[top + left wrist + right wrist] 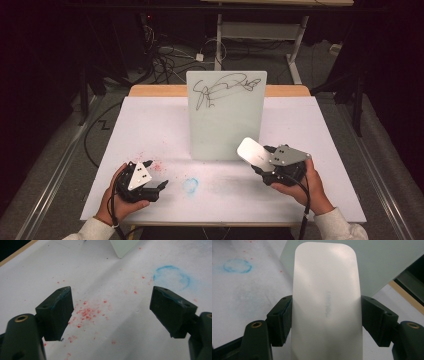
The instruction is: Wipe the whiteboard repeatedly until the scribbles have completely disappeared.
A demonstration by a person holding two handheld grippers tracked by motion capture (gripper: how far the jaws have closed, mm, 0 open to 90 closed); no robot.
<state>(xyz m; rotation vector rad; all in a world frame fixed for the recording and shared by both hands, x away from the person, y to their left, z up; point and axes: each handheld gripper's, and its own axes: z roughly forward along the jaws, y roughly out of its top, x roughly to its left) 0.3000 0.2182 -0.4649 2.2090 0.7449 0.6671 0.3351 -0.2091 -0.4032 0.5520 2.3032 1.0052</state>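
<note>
One white table (150, 125) carries one upright whiteboard (226, 115) scrawled with black marker, standing near its far middle. One white eraser (252, 152) is clamped across its width between the right gripper's (262, 165) jaws, just in front of the board's lower right corner. The left gripper (152, 175) holds nothing, its jaws spread wide above one patch of red crumbs (86, 312), beside one blue ring smudge (190, 185).

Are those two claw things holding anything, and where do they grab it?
The right hand-held gripper clamps a white eraser across its long sides, near the back end. The left hand-held gripper is open and holds nothing.
</note>
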